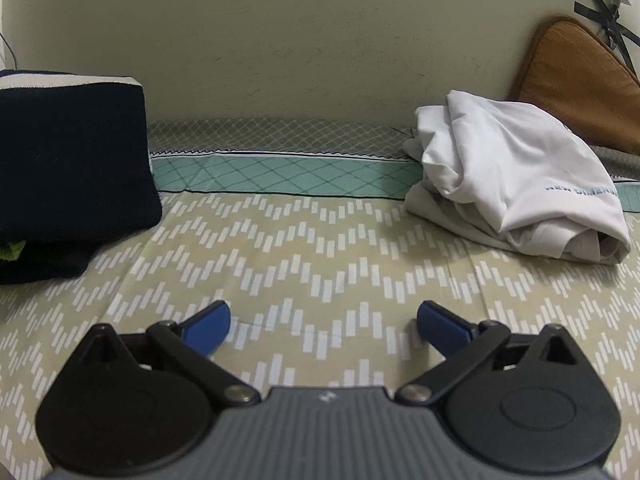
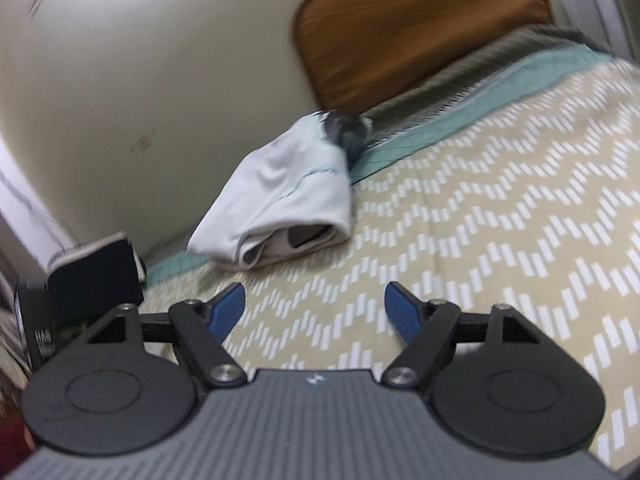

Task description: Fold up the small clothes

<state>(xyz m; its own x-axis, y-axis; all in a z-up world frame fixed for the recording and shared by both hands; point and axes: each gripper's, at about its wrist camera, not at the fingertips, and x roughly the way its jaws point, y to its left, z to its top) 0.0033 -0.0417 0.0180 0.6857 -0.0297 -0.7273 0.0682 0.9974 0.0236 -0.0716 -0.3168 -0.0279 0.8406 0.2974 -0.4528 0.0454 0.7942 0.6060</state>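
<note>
A white garment (image 1: 516,176) lies loosely bundled on the bed at the right, against the wall; it carries pale blue lettering. It also shows in the right wrist view (image 2: 280,196), ahead and left of centre. My left gripper (image 1: 323,320) is open and empty, low over the patterned sheet (image 1: 320,248), well short of the garment. My right gripper (image 2: 314,304) is open and empty, above the sheet (image 2: 500,240), a short way in front of the garment. This view is blurred.
A folded dark navy stack (image 1: 68,168) with a white edge sits at the left by the wall; it shows in the right wrist view (image 2: 96,272) too. An orange-brown cushion (image 1: 576,80) leans on the wall at right (image 2: 420,28). The cream wall (image 1: 300,48) bounds the bed.
</note>
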